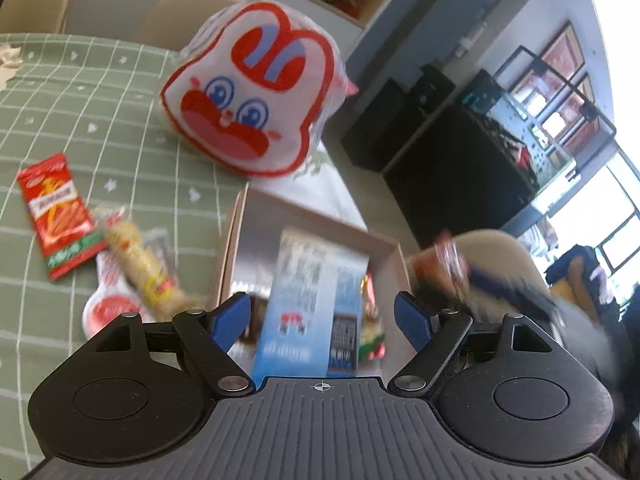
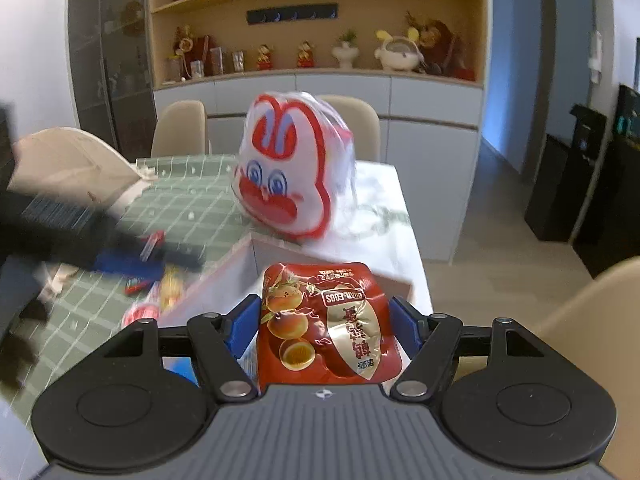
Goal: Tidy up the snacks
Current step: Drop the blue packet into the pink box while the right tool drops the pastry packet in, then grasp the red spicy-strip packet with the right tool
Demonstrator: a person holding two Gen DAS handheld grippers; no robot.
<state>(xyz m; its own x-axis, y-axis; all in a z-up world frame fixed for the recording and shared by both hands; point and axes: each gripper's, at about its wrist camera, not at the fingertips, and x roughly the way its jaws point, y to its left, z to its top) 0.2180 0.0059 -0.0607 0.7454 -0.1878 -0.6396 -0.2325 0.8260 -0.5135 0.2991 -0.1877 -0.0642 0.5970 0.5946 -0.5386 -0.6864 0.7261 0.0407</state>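
My right gripper (image 2: 324, 324) is shut on a red quail-egg packet (image 2: 328, 316), held upright above an open cardboard box (image 2: 224, 280). In the left wrist view the same packet (image 1: 444, 264) shows as a blur at the box's right side. My left gripper (image 1: 324, 316) stands open over the box (image 1: 236, 232), with nothing pressed between its blue pads. A blue-and-white packet (image 1: 304, 292) lies inside the box below it. On the green cloth to the left lie a red stick-snack packet (image 1: 56, 212), a cracker packet (image 1: 140, 268) and a red-and-white packet (image 1: 104, 312).
A white rabbit-face bag (image 1: 256, 96) stands just beyond the box, near the table's right edge. Beige chairs (image 2: 180, 128) ring the table (image 1: 80, 100). A shelf wall stands behind, and dark cabinets (image 1: 440, 140) stand to the right across the floor.
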